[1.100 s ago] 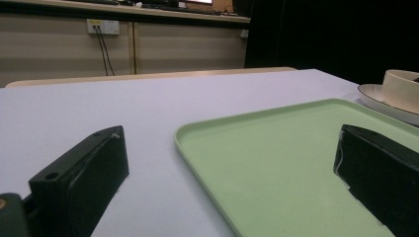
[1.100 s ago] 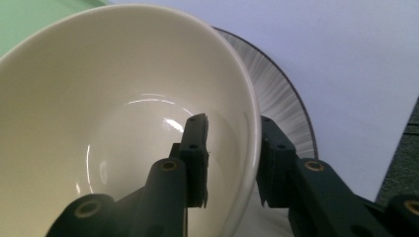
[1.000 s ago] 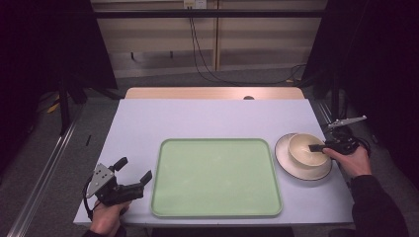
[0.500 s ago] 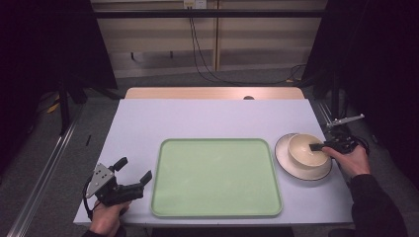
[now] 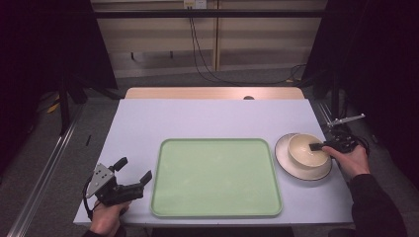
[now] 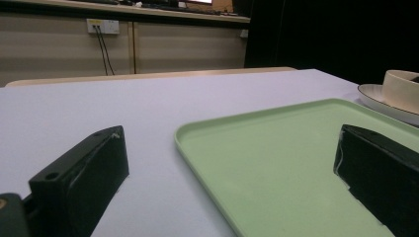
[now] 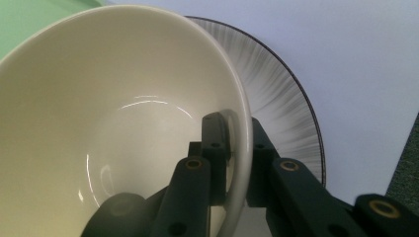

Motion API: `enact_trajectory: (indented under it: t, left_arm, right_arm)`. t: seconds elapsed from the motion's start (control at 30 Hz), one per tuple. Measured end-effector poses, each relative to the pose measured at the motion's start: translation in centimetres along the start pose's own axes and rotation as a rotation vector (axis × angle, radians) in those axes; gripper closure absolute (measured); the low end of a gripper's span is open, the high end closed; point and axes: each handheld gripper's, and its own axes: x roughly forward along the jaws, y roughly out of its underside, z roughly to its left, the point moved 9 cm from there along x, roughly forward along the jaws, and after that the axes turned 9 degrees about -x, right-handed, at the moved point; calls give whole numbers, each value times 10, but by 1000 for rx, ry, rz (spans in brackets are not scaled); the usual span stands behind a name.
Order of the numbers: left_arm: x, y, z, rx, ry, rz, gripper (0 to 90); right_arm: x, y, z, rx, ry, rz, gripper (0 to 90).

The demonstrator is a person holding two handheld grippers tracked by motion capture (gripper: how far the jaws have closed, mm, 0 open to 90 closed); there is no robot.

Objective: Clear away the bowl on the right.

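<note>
A cream bowl (image 5: 307,149) (image 7: 123,128) sits on a white plate (image 5: 296,170) (image 7: 281,94) at the right of the table. My right gripper (image 5: 316,146) (image 7: 237,143) is shut on the bowl's rim, one jaw inside the bowl and one outside. A light green tray (image 5: 215,176) (image 6: 276,158) lies in the middle of the table. My left gripper (image 5: 133,170) (image 6: 232,182) rests open near the front left corner, its jaws straddling the tray's left edge with nothing between them. The bowl (image 6: 402,89) and plate (image 6: 380,101) show far right in the left gripper view.
The table (image 5: 207,121) has a pale lilac top with a wooden strip at its far edge. Cables hang on the wall behind. The floor drops away close to the plate on the right.
My right gripper has crept slightly inward on the bowl's rim. The left gripper has stayed still.
</note>
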Motion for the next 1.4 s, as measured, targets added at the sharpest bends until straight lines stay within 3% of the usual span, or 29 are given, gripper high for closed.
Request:
enact_trajectory:
  t: [0.27, 0.37, 1.07, 1.4]
  left_arm:
    - [0, 0, 0, 1, -4, 0, 3]
    - [0, 0, 1, 1, -5, 0, 3]
    - [-1, 0, 1, 14, -6, 9, 3]
    - [-1, 0, 1, 4, -6, 2, 3]
  right_arm:
    - [-2, -1, 3, 17, -5, 12, 839]
    - [-3, -1, 4, 30, -28, -7, 840]
    - [-8, -6, 10, 37, -53, -43, 834]
    - [-15, -11, 8, 57, -51, -102, 834]
